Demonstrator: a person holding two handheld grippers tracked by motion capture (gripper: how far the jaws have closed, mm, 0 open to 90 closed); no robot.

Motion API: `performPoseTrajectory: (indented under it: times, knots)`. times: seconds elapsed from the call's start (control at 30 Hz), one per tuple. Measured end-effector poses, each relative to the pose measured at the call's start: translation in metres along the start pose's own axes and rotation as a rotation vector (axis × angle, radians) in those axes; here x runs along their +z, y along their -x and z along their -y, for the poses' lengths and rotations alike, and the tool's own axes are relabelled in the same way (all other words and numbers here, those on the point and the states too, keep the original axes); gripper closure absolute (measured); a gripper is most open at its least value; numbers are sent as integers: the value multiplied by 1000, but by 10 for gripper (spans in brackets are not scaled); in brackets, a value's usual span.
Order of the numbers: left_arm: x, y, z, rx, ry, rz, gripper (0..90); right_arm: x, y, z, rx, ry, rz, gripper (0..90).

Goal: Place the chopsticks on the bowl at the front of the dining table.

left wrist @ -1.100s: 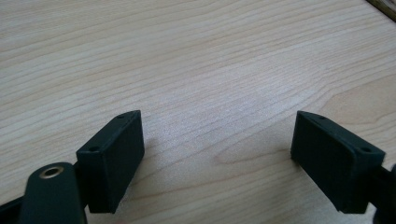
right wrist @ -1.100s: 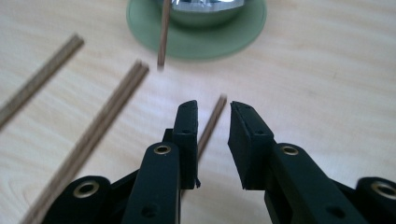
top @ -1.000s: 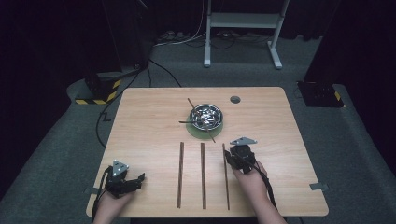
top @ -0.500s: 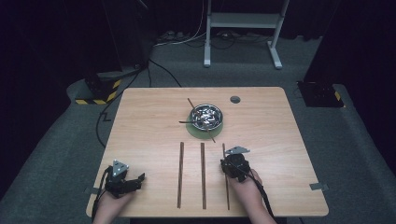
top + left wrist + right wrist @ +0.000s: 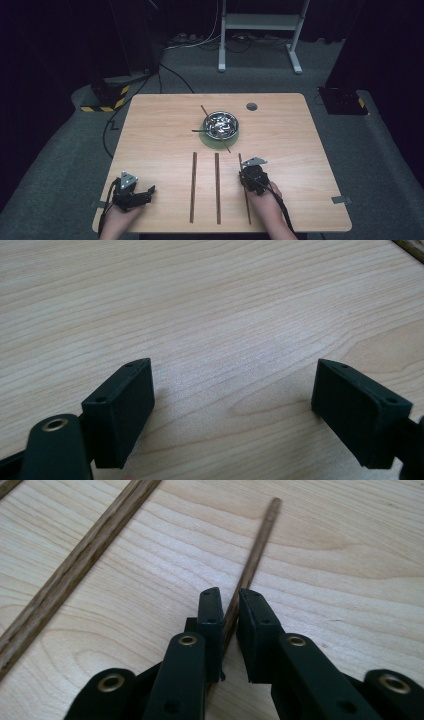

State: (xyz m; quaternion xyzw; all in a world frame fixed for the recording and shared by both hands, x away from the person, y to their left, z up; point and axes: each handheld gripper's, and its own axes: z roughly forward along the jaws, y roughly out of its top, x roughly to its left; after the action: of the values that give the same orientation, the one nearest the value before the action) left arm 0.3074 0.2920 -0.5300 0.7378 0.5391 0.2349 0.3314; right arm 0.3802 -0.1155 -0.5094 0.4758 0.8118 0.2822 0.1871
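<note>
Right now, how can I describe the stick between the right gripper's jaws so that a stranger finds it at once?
Start at the metal bowl in the middle of the wooden table. On the near side of it, three dark wooden sticks lie parallel. The wanted stick is the rightmost and thinnest, and the right gripper has just been closing around it.

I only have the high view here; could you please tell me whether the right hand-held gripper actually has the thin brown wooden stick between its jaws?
Observer: Yes. In the right gripper view the thin brown wooden stick runs between the jaws of the right hand-held gripper, which have just been closing and now pinch its sides.
Operator: Thank you. Is it lifted yet?
Observer: No, its far end appears to lie on the light wooden table.
Operator: And the left hand-held gripper?
Observer: The left hand-held gripper has its jaws wide open over bare tabletop, with nothing between them.
</note>
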Motion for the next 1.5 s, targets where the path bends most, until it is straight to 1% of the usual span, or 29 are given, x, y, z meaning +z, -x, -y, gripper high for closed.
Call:
performPoseTrajectory:
  times: [0.07,0.1,0.17,0.2,0.27,0.33,0.43,0.57,0.63,0.77,1.0,1.07,1.23,1.27,1.3,1.5]
  knots:
    - [0,0,0,-2,-1,-1,173,0,3,0,3,-6,5,832]
    - [0,0,0,-1,0,0,173,0,6,0,1,-4,13,837]
    - [0,0,0,-3,-1,-2,173,0,8,0,3,-11,13,837]
    - [0,0,0,0,0,-1,173,1,10,0,1,0,25,838]
    - [0,0,0,-2,0,-2,173,0,14,-1,5,-8,21,838]
    - [0,0,0,-3,-1,-2,173,1,17,-1,5,-11,27,838]
    - [0,0,0,0,0,-1,173,1,20,-2,15,-15,19,837]
    - [0,0,0,-3,0,-1,173,1,20,-2,10,-11,22,836]
    - [0,0,0,0,0,-1,173,0,22,-1,15,-10,19,805]
    - [0,0,0,0,0,-1,173,-4,23,2,25,-5,13,787]
    - [0,0,0,-2,-1,-1,173,-5,23,6,20,-11,12,786]
    - [0,0,0,-1,0,-2,173,-5,23,5,20,-16,13,800]
    - [0,0,0,-1,0,-2,173,-5,21,6,13,-5,24,811]
    - [0,0,0,-1,0,-2,173,-5,21,6,10,-5,25,809]
    - [0,0,0,-2,0,-2,173,-5,20,6,10,-4,27,789]
    - [0,0,0,-2,0,-2,173,-7,21,7,8,-14,19,777]
